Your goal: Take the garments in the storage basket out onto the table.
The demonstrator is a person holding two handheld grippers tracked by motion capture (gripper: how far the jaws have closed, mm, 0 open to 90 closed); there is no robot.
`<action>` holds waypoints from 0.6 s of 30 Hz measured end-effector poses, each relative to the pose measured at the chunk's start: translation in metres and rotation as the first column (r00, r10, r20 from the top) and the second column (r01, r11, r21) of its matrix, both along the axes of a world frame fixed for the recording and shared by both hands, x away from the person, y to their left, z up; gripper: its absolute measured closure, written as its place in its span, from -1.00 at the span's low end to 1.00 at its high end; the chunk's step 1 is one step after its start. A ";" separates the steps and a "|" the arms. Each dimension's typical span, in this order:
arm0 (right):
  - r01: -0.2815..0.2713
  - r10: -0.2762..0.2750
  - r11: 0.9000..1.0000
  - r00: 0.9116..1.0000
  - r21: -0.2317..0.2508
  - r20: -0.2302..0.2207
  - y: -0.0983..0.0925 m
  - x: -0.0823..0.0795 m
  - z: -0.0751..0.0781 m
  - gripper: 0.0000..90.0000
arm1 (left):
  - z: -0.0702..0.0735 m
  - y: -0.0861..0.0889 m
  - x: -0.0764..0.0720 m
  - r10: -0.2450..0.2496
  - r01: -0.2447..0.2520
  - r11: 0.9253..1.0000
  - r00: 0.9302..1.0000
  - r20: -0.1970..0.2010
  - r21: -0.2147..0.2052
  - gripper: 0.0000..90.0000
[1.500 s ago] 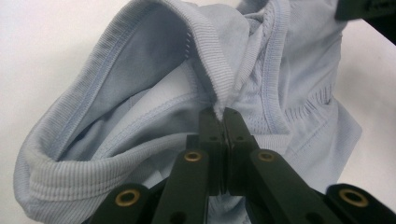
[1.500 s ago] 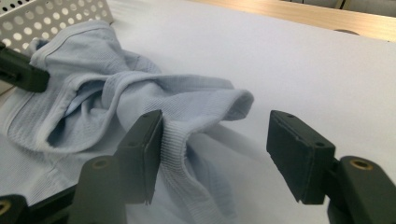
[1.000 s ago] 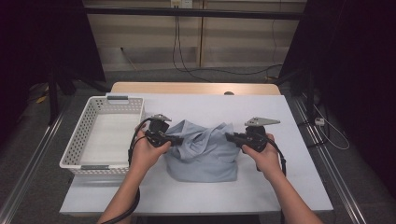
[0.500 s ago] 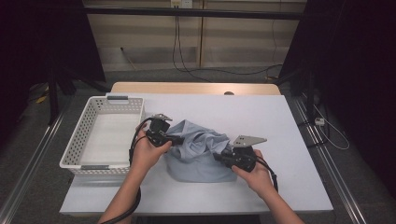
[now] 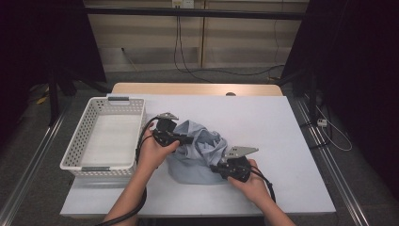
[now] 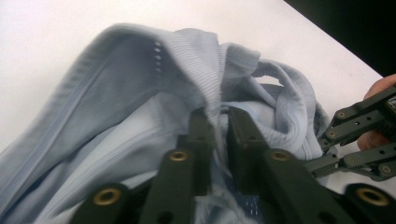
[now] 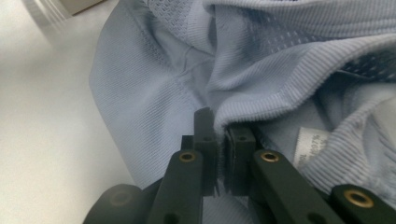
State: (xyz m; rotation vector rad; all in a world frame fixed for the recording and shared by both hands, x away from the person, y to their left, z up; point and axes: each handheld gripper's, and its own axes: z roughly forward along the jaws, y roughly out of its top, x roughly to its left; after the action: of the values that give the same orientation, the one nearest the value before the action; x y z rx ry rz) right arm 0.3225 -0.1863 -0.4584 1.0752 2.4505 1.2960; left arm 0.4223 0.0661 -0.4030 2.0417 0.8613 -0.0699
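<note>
1. White mesh basket [image 5: 83,141] at left end of white table [image 5: 263,122], empty, grey handle clips on near and far rims.
2. Bare wooden strip [image 5: 197,88] along table's far edge.
3. Black cables [image 5: 188,52] hang down back wall onto floor.
</note>
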 end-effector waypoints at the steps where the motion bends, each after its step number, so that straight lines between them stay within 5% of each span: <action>1: 0.003 -0.003 1.000 1.000 0.001 0.004 0.000 -0.001 0.000 0.92 | -0.001 -0.002 0.000 -0.006 0.006 1.000 1.000 0.008 -0.009 0.63; 12: 0.030 -0.030 1.000 0.999 0.000 0.010 0.000 -0.002 -0.001 0.91 | -0.011 -0.027 0.001 -0.087 0.086 0.996 0.996 -0.011 -0.025 0.30; 18: 0.039 -0.039 0.999 0.999 0.004 0.006 -0.002 -0.002 -0.001 0.89 | -0.021 -0.034 -0.001 -0.114 0.117 0.992 0.992 -0.052 0.043 0.57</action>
State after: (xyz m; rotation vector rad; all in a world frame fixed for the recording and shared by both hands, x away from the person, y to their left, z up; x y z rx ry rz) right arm 0.3210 -0.1883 -0.4594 1.1127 2.4117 1.2906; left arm 0.4208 0.0325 -0.4245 2.1398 0.7805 -0.1662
